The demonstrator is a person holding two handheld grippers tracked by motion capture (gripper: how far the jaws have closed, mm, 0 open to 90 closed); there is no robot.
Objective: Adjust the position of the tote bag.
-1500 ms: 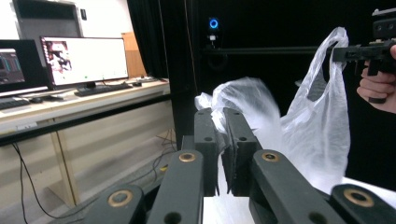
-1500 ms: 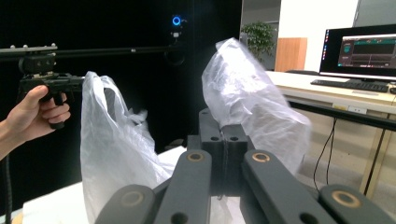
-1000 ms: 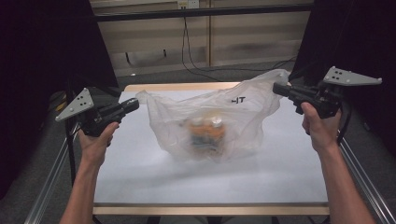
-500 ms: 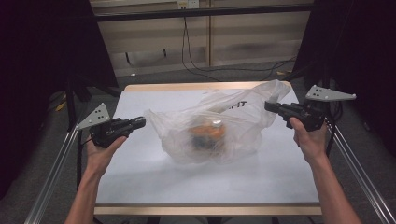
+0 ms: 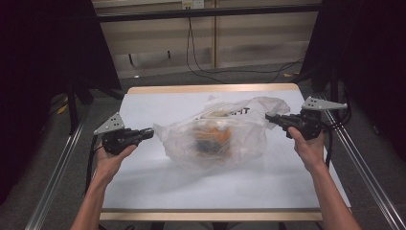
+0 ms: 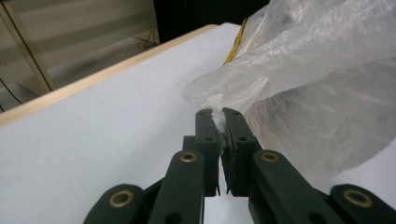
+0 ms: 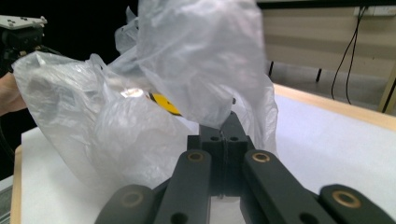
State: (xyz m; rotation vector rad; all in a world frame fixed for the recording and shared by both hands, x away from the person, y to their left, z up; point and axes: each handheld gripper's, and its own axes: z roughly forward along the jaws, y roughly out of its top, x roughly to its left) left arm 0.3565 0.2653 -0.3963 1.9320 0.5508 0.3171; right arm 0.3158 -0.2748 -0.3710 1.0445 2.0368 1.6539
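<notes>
- Black fingers (image 6: 219, 122) of the left gripper (image 5: 146, 134) were pinched tight on a twisted corner of the clear plastic bag (image 5: 215, 136); in the left gripper view a crumpled fold of film stood up between their tips.
- Thin film spread away from those fingers to the right in that view, billowing above the white surface (image 6: 93, 140), with a yellow edge showing through it farther off.
- Closed just as firmly, the fingers (image 7: 223, 133) of the right gripper (image 5: 272, 118) held the bag's opposite corner, and a sheet of loose plastic rose straight above their tips in the right gripper view.
- Beyond the right fingers, the bag's bulk sat to the left in that view, with a yellow patch and a pale round cap visible through the film.
- Seen from the high view, the bag lay between the two sets of fingers, its bottom resting on the surface (image 5: 158, 187) and its corners drawn out to either side.
- Inside it, midway between the fingers, sat a blurred orange and dark item (image 5: 209, 139) that could not be identified.
- Black lettering (image 5: 238, 111) marked the bag's far side, nearer the right fingers.
- Past the surface's wooden far edge, cables (image 5: 201, 67) hung against a pale wall.
</notes>
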